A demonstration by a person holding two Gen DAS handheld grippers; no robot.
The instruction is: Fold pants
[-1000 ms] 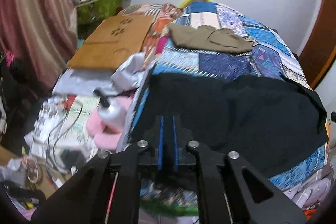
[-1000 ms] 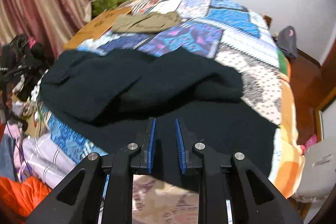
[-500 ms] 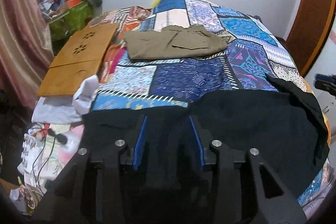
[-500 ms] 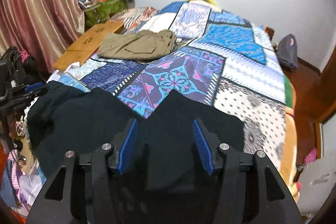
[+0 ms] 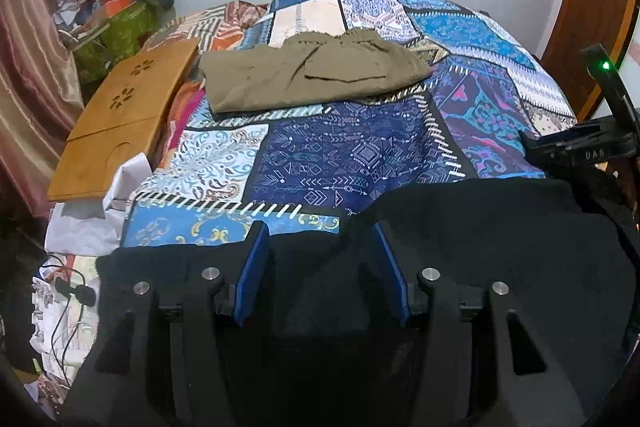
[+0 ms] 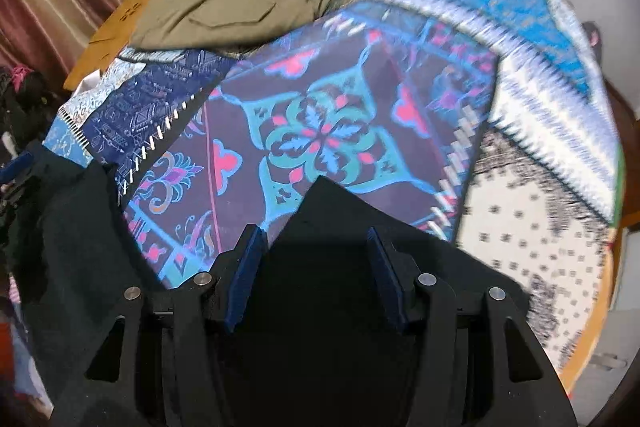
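Black pants (image 5: 480, 247) lie spread along the near edge of the patchwork quilt (image 5: 340, 155). My left gripper (image 5: 322, 263) hovers low over them. Its jaws are opening, and the dark cloth lies beneath the gap with neither blue pad pressing on it. In the right wrist view the black pants (image 6: 332, 211) end in a pointed corner on the quilt (image 6: 320, 131). My right gripper (image 6: 314, 267) stands open over that corner, with nothing pinched. Folded olive pants (image 5: 312, 75) (image 6: 240, 7) rest farther up the bed.
A wooden lap tray (image 5: 120, 119) leans off the bed's left side, with white cloth (image 5: 80, 227) and cables on the floor below it. Bags are piled in the far left corner (image 5: 120, 19). A curtain hangs on the left and a wooden door (image 5: 592, 11) stands on the right.
Both grippers went from nearly shut to open and moved forward and down over the bed. The bunched black pants they held now lie flatter on the quilt.
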